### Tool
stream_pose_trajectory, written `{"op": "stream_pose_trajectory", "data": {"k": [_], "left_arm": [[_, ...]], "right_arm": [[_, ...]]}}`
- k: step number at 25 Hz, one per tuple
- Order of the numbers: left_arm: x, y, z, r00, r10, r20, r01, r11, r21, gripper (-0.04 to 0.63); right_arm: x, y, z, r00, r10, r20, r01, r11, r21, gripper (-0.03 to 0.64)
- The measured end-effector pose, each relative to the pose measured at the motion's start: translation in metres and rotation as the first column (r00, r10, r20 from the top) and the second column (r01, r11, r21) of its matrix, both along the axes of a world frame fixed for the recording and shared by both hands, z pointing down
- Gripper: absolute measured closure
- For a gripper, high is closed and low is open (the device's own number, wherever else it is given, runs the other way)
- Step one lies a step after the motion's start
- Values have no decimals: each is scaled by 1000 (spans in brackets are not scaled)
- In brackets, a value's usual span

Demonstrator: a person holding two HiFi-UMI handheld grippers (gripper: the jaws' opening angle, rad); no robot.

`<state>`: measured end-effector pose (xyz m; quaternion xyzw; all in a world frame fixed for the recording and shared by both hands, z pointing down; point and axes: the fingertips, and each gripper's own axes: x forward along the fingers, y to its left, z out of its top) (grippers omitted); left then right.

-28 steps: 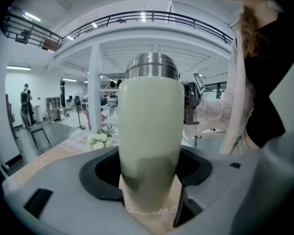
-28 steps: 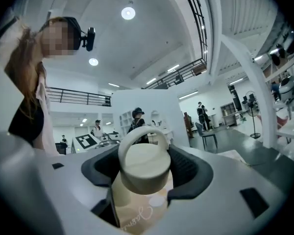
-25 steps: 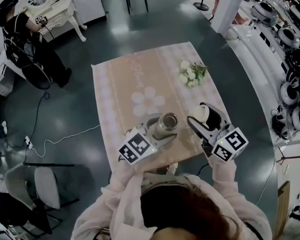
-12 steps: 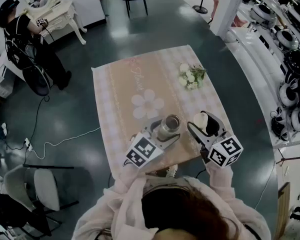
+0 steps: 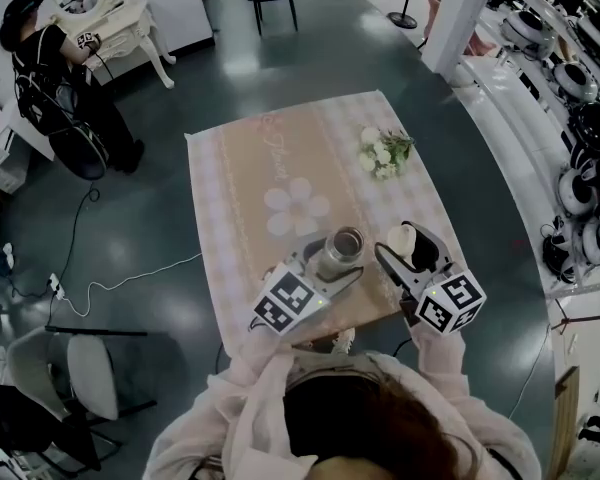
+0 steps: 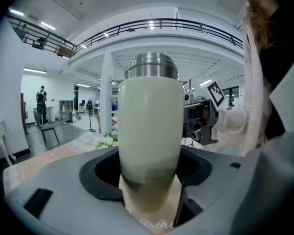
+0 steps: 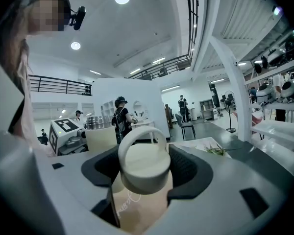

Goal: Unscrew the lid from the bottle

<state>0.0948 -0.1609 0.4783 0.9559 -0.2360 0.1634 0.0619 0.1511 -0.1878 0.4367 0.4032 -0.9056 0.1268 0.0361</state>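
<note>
One cream bottle (image 6: 149,146), bare steel neck (image 6: 152,66), looped lid (image 7: 143,173) apparently off

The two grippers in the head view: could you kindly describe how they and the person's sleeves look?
Both the left gripper and right gripper have light grey bodies with dark-lined jaws, each carrying a white cube with black square markers. The sleeves are pale pink.

The bottle (image 5: 340,248) is cream with a silver neck; the lid (image 5: 402,240) (at its three o'clock) is cream; the tablecloth (image 5: 250,178) is peach, flower-printed.
</note>
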Motion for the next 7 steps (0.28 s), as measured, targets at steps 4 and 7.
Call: {"op": "stream_pose_trajectory", "data": {"k": [4, 7], "left_arm": [[2, 0, 2, 1000, 1, 15, -2, 1000, 4, 279], [-1, -2, 3, 1000, 3, 24, -3, 1000, 0, 279]], "right_arm": [[1, 0, 1, 1000, -5, 2, 5, 1000, 3, 311], [-3, -1, -1, 1000, -14, -14, 14, 1000, 6, 311]]}}
